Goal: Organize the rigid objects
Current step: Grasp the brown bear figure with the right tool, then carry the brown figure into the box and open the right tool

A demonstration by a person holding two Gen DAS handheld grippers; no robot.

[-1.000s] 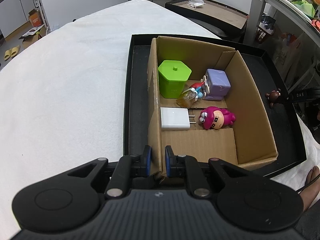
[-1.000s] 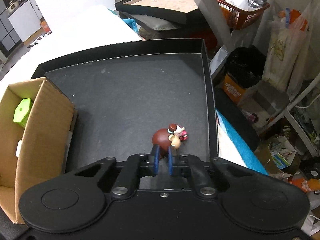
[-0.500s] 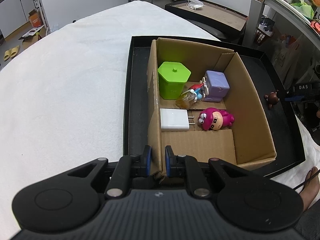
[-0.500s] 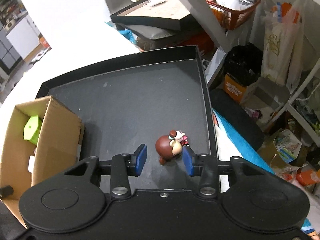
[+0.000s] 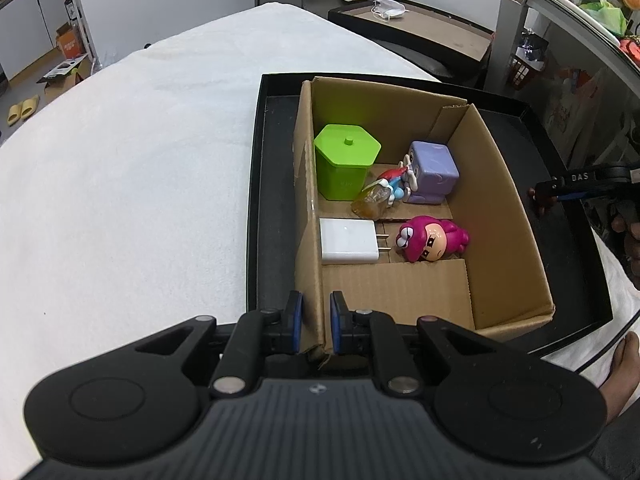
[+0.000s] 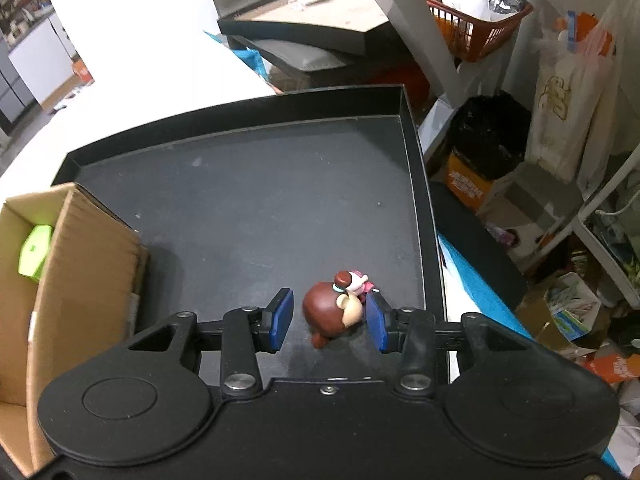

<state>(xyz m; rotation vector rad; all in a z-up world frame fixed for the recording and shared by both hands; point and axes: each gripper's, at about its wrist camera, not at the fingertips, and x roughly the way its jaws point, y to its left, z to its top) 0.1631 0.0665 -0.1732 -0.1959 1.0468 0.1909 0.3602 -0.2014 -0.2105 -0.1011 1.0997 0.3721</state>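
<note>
Cardboard is clamped between the pads of the left gripper [image 5: 316,322]: its fingers are closed on the near wall of the open brown cardboard box [image 5: 504,200], which stands in the shallow black tray [image 5: 256,184] on the white cloth-covered table [image 5: 120,200]. The box is judged to be steadied for loading.

The right gripper [image 6: 327,320] is held over the tray floor with its blue pads apart, and the small brown bear-like figurine with a pink bow [image 6: 334,310] stands between them. The right pad seems to touch the figurine or lie just beside it; the left pad is clear of it. The figurine is not gripped.

The step in hand is judged to be the taking up of this last loose toy. A firm closing on its round head would be called for next, then a lift over the box wall and a release inside.

Only the left wrist view shows the box contents: a green hexagonal lidded container [image 5: 346,162], a lilac cube-shaped toy [image 5: 434,170], a small red-and-blue figure [image 5: 390,184] against it, a white plug adapter [image 5: 349,241] and a magenta cartoon figurine [image 5: 430,240]. Free floor is seen at the near end. Only the right wrist view shows the pad spacing around the brown figurine; from the left it is a dark speck at the tray's edge.
</note>
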